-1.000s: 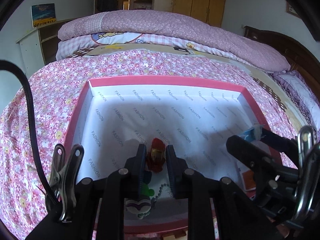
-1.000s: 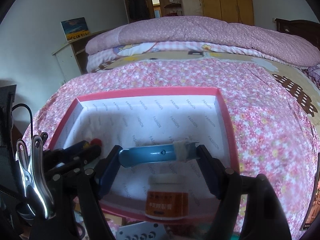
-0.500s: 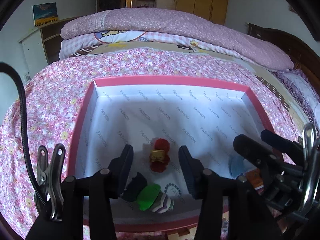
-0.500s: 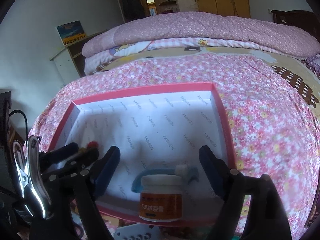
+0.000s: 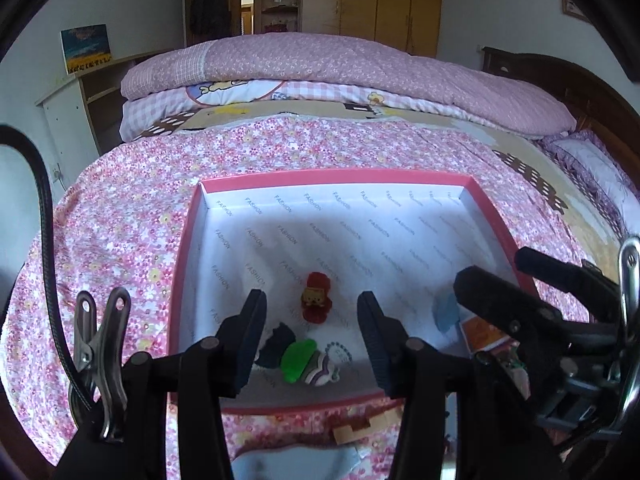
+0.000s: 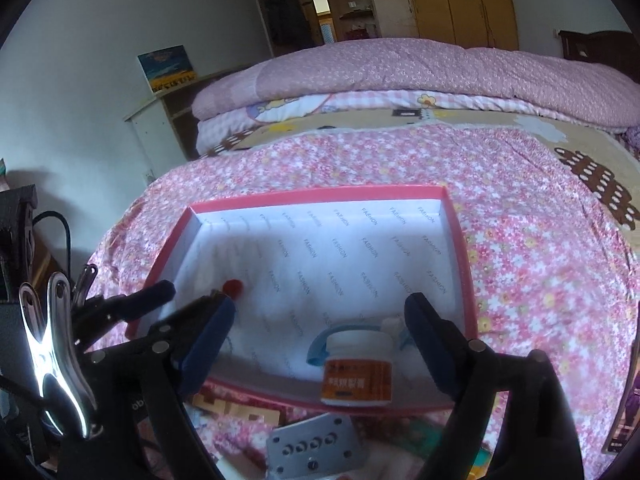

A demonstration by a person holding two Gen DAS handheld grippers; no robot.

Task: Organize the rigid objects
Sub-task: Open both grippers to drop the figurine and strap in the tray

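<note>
A pink-rimmed box (image 5: 188, 240) (image 6: 460, 240) with white "FASHION" lining lies on the flowered bedspread. In the left wrist view a small red figure (image 5: 316, 298), a dark piece (image 5: 276, 346), a green piece (image 5: 298, 360) and a striped egg-shaped toy (image 5: 320, 372) lie near its front. My left gripper (image 5: 312, 340) is open and empty above them. In the right wrist view a blue curved object (image 6: 320, 344) lies in the box behind a white jar with an orange label (image 6: 358, 368). My right gripper (image 6: 320, 344) is open and empty, jaws either side of the jar.
Folded pink quilts (image 5: 340, 72) lie across the far bed. A grey metal plate with holes (image 6: 316, 448) and wooden pieces (image 6: 236, 408) lie in front of the box. A white shelf unit (image 5: 76, 120) stands at the left wall, a dark headboard (image 5: 560, 92) at the right.
My left gripper opened, let go of the red figure in the box and pulled back. My right gripper opened, released the blue curved object into the box and drew back.
</note>
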